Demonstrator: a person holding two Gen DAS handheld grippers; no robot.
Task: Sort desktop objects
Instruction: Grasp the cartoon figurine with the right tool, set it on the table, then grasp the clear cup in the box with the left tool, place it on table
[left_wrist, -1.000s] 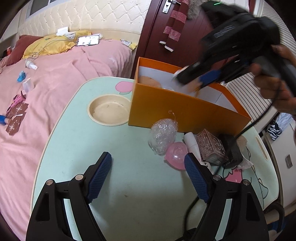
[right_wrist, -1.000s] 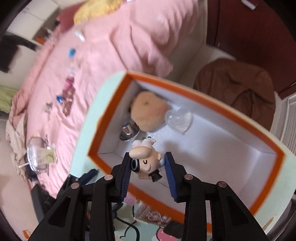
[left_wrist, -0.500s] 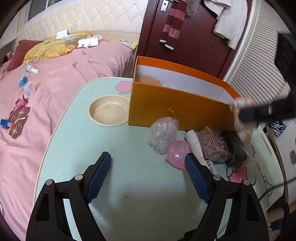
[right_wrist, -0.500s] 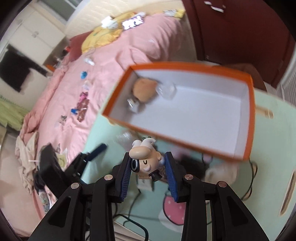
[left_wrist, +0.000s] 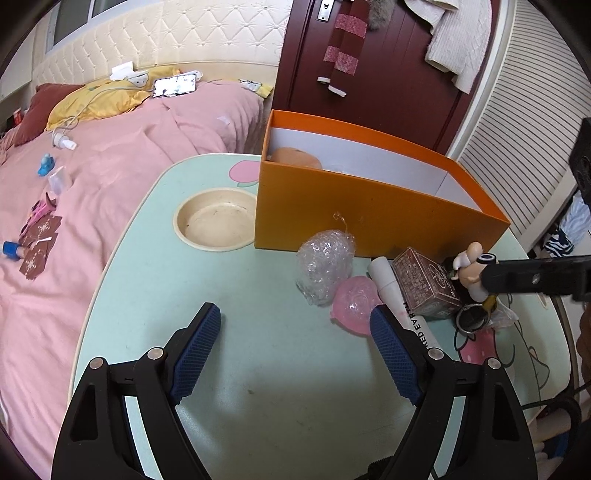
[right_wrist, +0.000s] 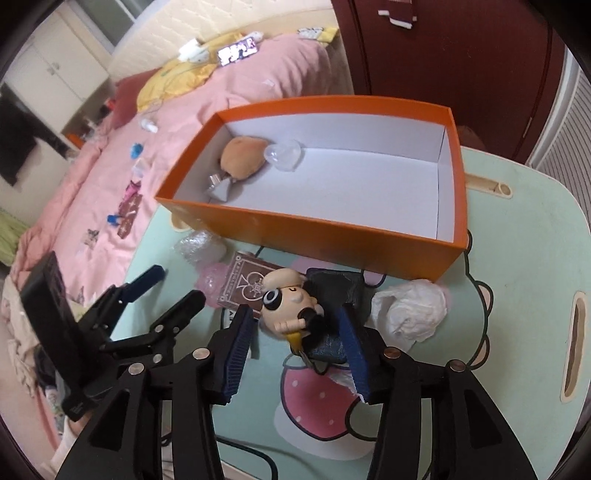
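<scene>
A small big-headed figurine (right_wrist: 288, 306) lies on a black pouch (right_wrist: 340, 291) in front of the orange box (right_wrist: 332, 229). My right gripper (right_wrist: 295, 339) straddles it with jaws opening; both pads stand clear of it. In the left wrist view the figurine (left_wrist: 471, 269) shows at the tip of a right finger (left_wrist: 532, 277). My left gripper (left_wrist: 295, 350) hovers open over bare table with nothing between its fingers. The box holds a tan plush (right_wrist: 243, 157), a clear heart (right_wrist: 284, 155) and a small silver piece (right_wrist: 221, 184).
On the mint table (left_wrist: 258, 387), by the box front, lie a bubble-wrap bundle (left_wrist: 325, 262), a pink ball (left_wrist: 354, 306), a white tube (left_wrist: 388, 280), a patterned card box (left_wrist: 424, 284) and crumpled tissue (right_wrist: 410, 306). A round recess (left_wrist: 214, 221) sits left of the box. A pink bed (left_wrist: 110, 166) borders the table.
The right gripper swung from above the box down to the pile in front of it, carrying the figurine. Its jaws then widened and let the figurine go. The left gripper stayed put.
</scene>
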